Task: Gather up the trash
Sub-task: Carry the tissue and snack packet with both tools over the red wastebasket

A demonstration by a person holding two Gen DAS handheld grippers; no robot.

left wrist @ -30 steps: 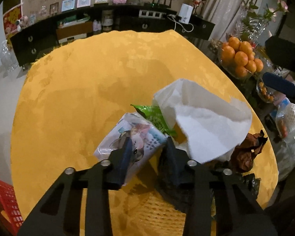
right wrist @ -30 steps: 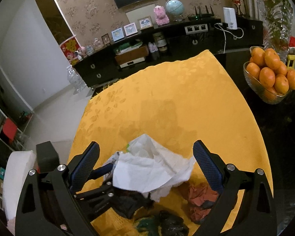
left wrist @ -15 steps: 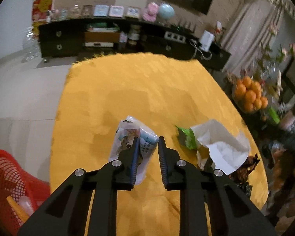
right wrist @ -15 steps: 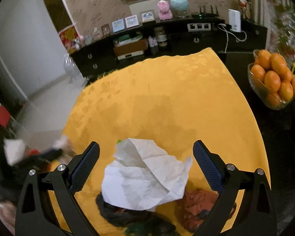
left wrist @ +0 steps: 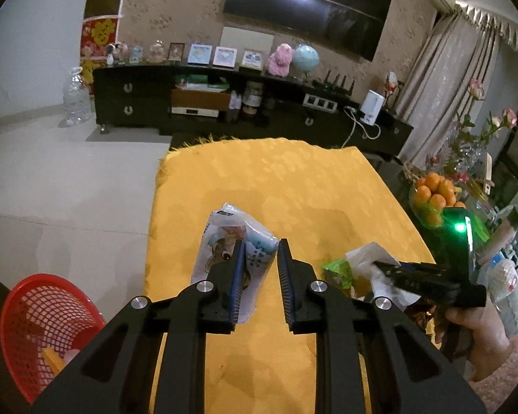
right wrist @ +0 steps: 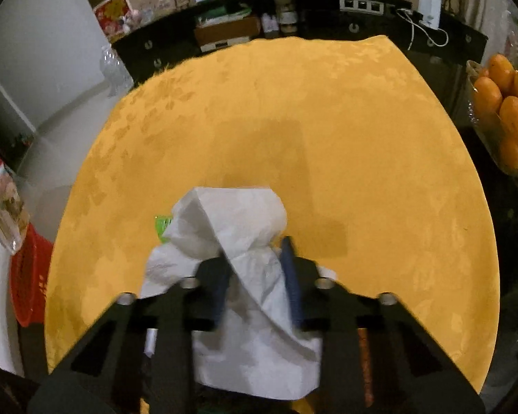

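Left jaws: our left gripper [left wrist: 259,269] is clamped narrow on a printed wrapper [left wrist: 231,252], which hangs in the air above the yellow cloth [left wrist: 276,179]; the pack's long axis runs up and away from the pads.

Right jaws: our right gripper [right wrist: 255,283] has just been closing, and its pads now pinch a crumpled white tissue [right wrist: 238,241] that rests on the cloth.

Key relation: the red basket [left wrist: 41,321] stands on the floor, low and to the left of the left jaws, off the cloth's edge. We judge the left hand is the nearer one and should swing left and down to drop the wrapper in.

Basket contents: an orange scrap already lies inside.

Remaining trash: a green wrapper [left wrist: 338,269] sits just beside the tissue.

Way in: nothing seems to block the left hand's path to the basket.

Surroundings: a bowl of oranges [right wrist: 507,117] sits well to the right, clear of both moves.
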